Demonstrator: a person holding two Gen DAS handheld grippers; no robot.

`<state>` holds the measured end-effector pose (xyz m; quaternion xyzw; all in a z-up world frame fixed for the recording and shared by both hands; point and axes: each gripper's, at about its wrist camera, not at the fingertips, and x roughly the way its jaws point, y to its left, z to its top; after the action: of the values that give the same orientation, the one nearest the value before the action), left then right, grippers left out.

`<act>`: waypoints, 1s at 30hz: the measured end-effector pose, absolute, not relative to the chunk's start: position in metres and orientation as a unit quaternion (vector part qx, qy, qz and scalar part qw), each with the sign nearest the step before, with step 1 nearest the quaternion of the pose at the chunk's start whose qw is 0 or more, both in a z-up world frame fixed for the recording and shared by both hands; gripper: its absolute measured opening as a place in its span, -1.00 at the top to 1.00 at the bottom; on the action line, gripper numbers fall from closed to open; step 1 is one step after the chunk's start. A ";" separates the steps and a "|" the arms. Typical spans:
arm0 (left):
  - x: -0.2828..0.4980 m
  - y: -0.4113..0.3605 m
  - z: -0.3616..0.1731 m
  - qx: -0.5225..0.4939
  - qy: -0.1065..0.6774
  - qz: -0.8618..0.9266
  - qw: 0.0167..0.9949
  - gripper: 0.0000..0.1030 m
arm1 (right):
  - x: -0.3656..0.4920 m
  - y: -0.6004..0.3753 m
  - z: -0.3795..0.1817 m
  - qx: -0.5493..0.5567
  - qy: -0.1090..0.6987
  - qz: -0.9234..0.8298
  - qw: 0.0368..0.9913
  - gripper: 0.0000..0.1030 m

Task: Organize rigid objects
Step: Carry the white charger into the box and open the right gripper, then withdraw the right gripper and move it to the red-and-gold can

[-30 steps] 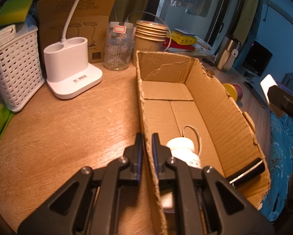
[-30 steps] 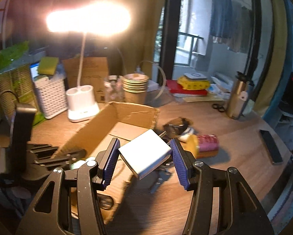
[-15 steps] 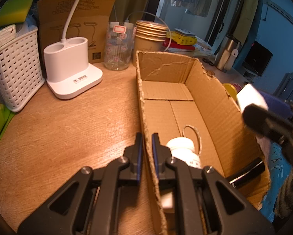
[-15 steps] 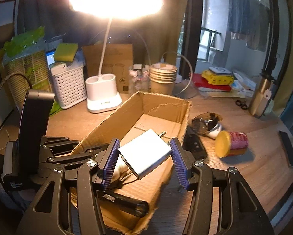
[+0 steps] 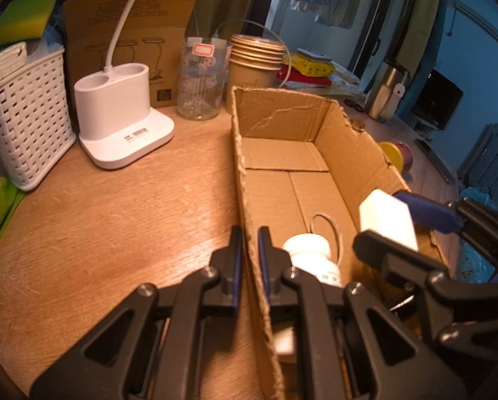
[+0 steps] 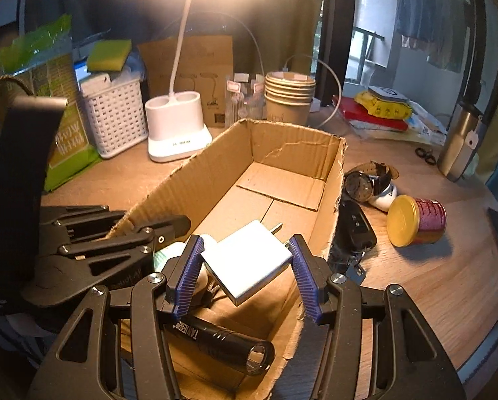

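An open cardboard box (image 5: 282, 106) (image 6: 298, 146) lies on the wooden desk. My left gripper (image 5: 249, 233) is shut on the box's near left wall, one finger inside and one outside. My right gripper (image 6: 245, 243) (image 5: 382, 220) is shut on a white plug-in charger (image 6: 249, 263) (image 5: 387, 220), tilted, hanging over the near end of the box. Inside the box lie a black flashlight (image 6: 222, 340), a white bottle (image 5: 307, 250) and a thin cord loop (image 5: 325, 226).
Right of the box lie a wristwatch (image 6: 362, 183), a black car key (image 6: 352, 230) and a yellow-lidded can (image 6: 415, 221) on its side. Behind stand a lit lamp's white base (image 6: 177, 130), a white basket (image 6: 115, 113), stacked paper cups (image 6: 288, 100) and a steel flask (image 6: 458, 143).
My right gripper has carried the charger left and down, from beside the box to over its near end, and now shows in the left wrist view. The left gripper has stayed put.
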<state>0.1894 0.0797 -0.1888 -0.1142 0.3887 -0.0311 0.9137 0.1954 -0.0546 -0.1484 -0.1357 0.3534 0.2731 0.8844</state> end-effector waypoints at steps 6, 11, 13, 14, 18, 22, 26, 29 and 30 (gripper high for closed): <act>0.189 0.079 -0.189 -0.114 0.389 -0.031 0.914 0.80 | 0.195 -0.054 -0.150 -0.139 0.356 0.272 0.883 -0.08; 0.189 0.079 -0.189 -0.114 0.389 -0.031 0.914 0.80 | 0.195 -0.054 -0.149 -0.138 0.356 0.274 0.883 -0.08; 0.190 0.079 -0.189 -0.114 0.389 -0.031 0.914 0.80 | 0.195 -0.054 -0.148 -0.137 0.356 0.276 0.882 -0.09; 0.190 0.079 -0.189 -0.114 0.390 -0.031 0.913 0.80 | 0.195 -0.055 -0.148 -0.136 0.356 0.277 0.882 -0.09; 0.190 0.079 -0.189 -0.114 0.390 -0.031 0.913 0.80 | 0.193 -0.056 -0.146 -0.133 0.355 0.279 0.882 -0.09; 0.190 0.079 -0.189 -0.114 0.390 -0.031 0.913 0.80 | 0.193 -0.059 -0.143 -0.128 0.353 0.280 0.884 -0.09; 0.190 0.079 -0.189 -0.114 0.390 -0.031 0.913 0.80 | 0.193 -0.065 -0.138 -0.121 0.347 0.278 0.888 -0.09; 0.190 0.079 -0.189 -0.114 0.390 -0.031 0.913 0.80 | 0.193 -0.070 -0.135 -0.116 0.344 0.273 0.891 -0.09; 0.190 0.079 -0.189 -0.114 0.390 -0.031 0.913 0.79 | 0.194 -0.072 -0.134 -0.114 0.343 0.272 0.892 -0.09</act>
<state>0.1901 0.0795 -0.1893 -0.1139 0.3896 -0.0311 0.9134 0.1937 -0.0720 -0.1337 -0.1135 0.3432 0.2718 0.8919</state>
